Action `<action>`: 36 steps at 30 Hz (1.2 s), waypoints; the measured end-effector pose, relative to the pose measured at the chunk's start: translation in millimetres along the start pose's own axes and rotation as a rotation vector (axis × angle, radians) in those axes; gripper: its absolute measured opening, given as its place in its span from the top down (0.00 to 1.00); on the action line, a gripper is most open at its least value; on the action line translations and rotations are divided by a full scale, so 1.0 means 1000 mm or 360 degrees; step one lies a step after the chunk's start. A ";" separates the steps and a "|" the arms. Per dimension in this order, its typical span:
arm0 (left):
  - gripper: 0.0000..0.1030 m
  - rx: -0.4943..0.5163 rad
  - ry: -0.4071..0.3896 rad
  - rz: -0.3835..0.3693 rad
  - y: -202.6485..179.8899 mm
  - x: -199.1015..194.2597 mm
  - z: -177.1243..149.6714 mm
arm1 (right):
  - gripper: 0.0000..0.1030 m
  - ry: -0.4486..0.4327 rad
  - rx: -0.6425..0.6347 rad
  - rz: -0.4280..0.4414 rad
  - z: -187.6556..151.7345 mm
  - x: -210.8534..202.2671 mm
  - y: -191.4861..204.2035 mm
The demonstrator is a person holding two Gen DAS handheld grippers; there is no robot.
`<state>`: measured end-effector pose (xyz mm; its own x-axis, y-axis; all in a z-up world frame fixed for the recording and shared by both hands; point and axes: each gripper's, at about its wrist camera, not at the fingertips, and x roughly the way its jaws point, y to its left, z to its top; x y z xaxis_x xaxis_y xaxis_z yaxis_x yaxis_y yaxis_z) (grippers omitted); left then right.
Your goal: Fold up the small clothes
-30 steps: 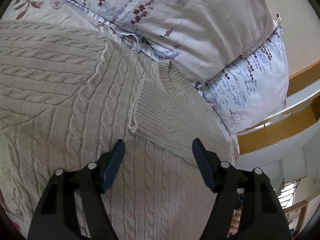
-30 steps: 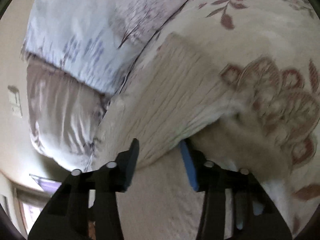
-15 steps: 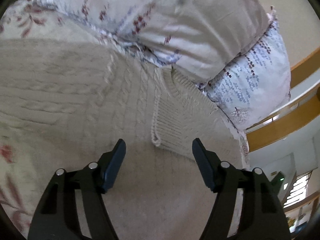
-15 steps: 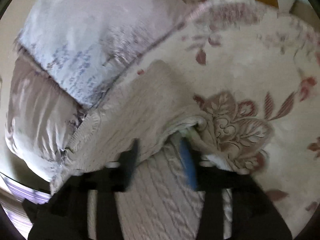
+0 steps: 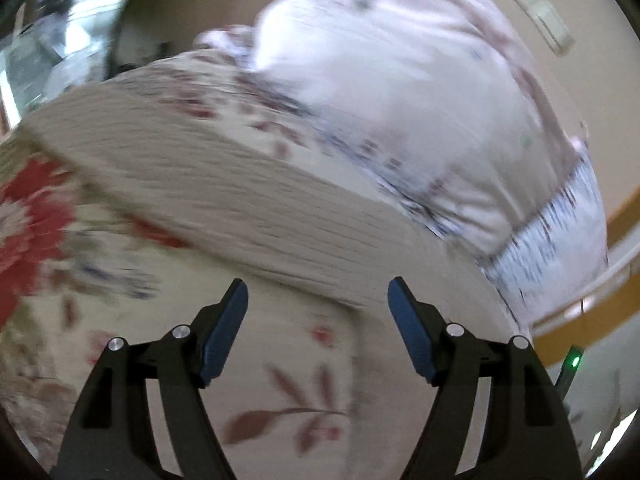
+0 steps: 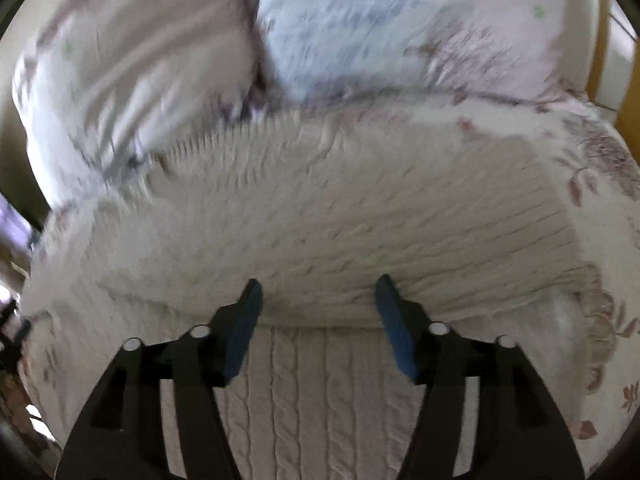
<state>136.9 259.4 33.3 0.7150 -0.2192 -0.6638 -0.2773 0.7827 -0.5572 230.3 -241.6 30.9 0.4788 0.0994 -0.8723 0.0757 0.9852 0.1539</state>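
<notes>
Right wrist view is showing the cream cable-knit sweater (image 6: 320, 216) lying on the bed's floral-printed cream bedspread (image 6: 600, 168), with one part of the knit already folded over onto the rest: a doubled layer is ending in a rounded fold edge just ahead of the right gripper (image 6: 318, 300). That gripper's jaws have just been opening; they are standing fairly wide now, with the fold edge lying just ahead of their tips and no pad pressing on it, so the fold looks released. In the left wrist view the left gripper (image 5: 318, 300) is also standing wide and empty, hanging over bare bedspread with the sweater (image 5: 224, 188) lying beyond its tips, near the pale floral pillows (image 5: 400, 92) at the head of the bed.

Judging from this, at least one fold is in place and the garment is forming a roughly rectangular stack, but it is still looking long. A further fold and some squaring of the edges are probably remaining; motion blur is making it hard to tell how neat the edges are.

No brand, label or readable writing is showing anywhere, and the pale plate on the wall (image 5: 536, 20) is too blurred to read.
</notes>
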 end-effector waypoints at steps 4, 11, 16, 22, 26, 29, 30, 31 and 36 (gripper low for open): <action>0.30 -0.0199 -0.0028 0.0033 0.037 -0.008 0.008 | 0.28 -0.0018 -0.0055 0.0004 -0.005 -0.001 0.006; 0.33 -0.0465 -0.0077 -0.0029 0.072 -0.008 0.029 | 0.28 -0.0018 -0.0013 0.0051 -0.006 -0.003 0.001; 0.48 -0.0594 -0.0127 -0.0008 0.094 -0.009 0.049 | 0.26 -0.0020 -0.0039 0.0029 -0.007 -0.003 0.004; 0.81 -0.0668 -0.0133 0.0037 0.111 -0.007 0.063 | 0.26 -0.0021 -0.0032 0.0052 -0.008 -0.003 0.002; 0.93 -0.0634 -0.0118 0.0058 0.109 -0.007 0.070 | 0.26 -0.0016 -0.0010 0.0082 -0.008 -0.006 -0.001; 0.94 -0.0515 -0.0178 0.0051 0.084 -0.017 0.077 | 0.26 -0.0017 0.0050 0.0137 -0.007 -0.011 -0.007; 0.94 -0.0474 -0.0194 0.0037 0.073 -0.020 0.079 | 0.26 -0.0020 0.0068 0.0154 -0.007 -0.014 -0.010; 0.94 -0.0427 -0.0207 0.0009 0.061 -0.022 0.081 | 0.26 -0.0022 0.0077 0.0159 -0.008 -0.016 -0.011; 0.94 -0.0072 -0.0204 -0.0210 -0.039 -0.025 0.072 | 0.26 -0.0059 0.0110 0.0176 -0.009 -0.030 -0.022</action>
<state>175.9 276.8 107.9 0.8222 -0.2399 -0.5161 -0.2024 0.7243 -0.6591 206.3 -265.1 49.1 0.5193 0.2002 -0.8308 0.0804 0.9564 0.2807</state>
